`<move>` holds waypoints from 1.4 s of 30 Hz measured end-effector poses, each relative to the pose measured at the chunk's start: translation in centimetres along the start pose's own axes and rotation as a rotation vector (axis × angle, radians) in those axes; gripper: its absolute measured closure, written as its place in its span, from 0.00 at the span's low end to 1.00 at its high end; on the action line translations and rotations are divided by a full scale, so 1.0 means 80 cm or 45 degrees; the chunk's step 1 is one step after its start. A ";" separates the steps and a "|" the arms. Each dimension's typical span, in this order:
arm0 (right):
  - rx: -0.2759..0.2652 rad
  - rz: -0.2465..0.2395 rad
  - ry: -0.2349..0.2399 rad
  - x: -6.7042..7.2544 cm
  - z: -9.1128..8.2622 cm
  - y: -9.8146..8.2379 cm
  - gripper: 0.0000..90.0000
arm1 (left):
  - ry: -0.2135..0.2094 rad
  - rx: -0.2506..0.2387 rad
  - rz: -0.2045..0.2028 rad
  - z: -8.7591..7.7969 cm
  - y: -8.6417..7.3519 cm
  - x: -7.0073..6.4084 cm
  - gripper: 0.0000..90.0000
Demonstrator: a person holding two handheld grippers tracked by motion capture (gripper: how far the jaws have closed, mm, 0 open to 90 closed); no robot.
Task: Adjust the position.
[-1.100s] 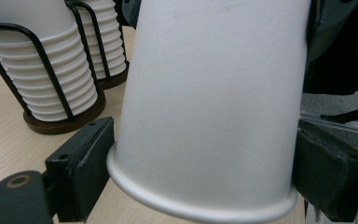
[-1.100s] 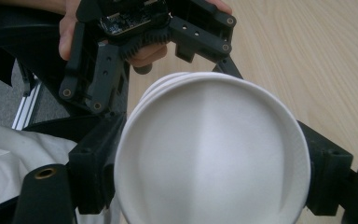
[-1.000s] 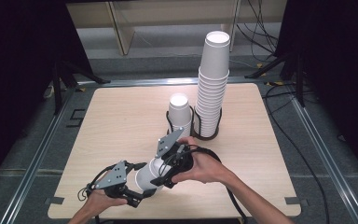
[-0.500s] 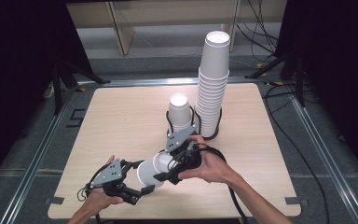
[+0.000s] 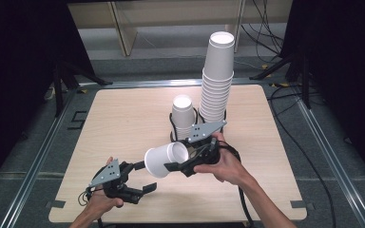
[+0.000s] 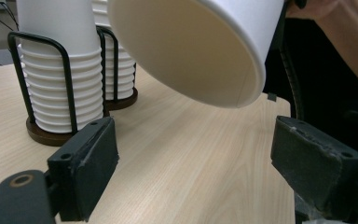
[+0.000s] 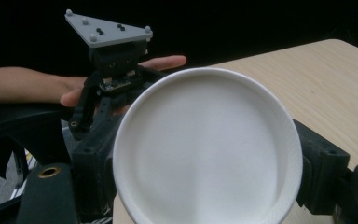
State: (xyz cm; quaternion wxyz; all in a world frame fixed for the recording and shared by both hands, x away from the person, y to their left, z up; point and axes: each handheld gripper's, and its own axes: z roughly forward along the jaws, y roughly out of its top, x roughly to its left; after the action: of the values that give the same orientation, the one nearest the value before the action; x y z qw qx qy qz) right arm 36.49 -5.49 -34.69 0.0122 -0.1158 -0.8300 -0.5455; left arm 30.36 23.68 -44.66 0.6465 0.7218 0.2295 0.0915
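Black two-jaw gripper bodies, grey triangular plates, trailing black cables.

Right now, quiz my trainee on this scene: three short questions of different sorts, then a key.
1. True or false: the cup in the right tool stands upright.
2. How many cup stacks stand on the table?
3. The right tool's jaws are: A open and empty; B shut on the cup; C shut on a wire holder.

Key:
1. False; it is tipped onto its side, off the table.
2. Two: a short stack and a tall stack.
3. B.
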 end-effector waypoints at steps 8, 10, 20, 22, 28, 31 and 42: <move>-0.091 0.035 0.064 -0.002 0.002 -0.006 0.26 | -0.053 -0.066 -0.045 0.000 0.002 -0.002 0.16; -0.101 0.034 0.077 -0.001 0.005 -0.007 0.26 | -0.061 -0.073 -0.051 -0.002 0.004 -0.003 0.16; -0.139 0.026 0.151 0.004 0.020 -0.012 0.26 | -0.094 -0.116 -0.058 -0.005 0.007 -0.005 0.16; -0.151 0.025 0.160 0.005 0.020 -0.013 0.26 | -0.094 -0.108 -0.049 -0.005 0.007 -0.005 0.16; -0.123 0.041 0.199 0.006 0.029 -0.022 0.26 | -0.096 -0.097 -0.036 -0.003 0.007 -0.007 0.13; -0.119 0.039 0.201 0.006 0.034 -0.028 0.26 | -0.099 -0.091 -0.034 -0.003 0.006 -0.008 0.13; -0.131 0.032 0.173 0.002 0.026 -0.029 0.27 | -0.031 -0.070 -0.020 -0.004 0.007 -0.006 0.11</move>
State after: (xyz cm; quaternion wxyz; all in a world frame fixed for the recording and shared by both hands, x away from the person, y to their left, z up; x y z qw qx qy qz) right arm 36.05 -4.44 -37.61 0.0691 -0.0893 -0.7965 -0.5939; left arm 29.94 23.74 -44.02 0.6694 0.7031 0.2248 0.0840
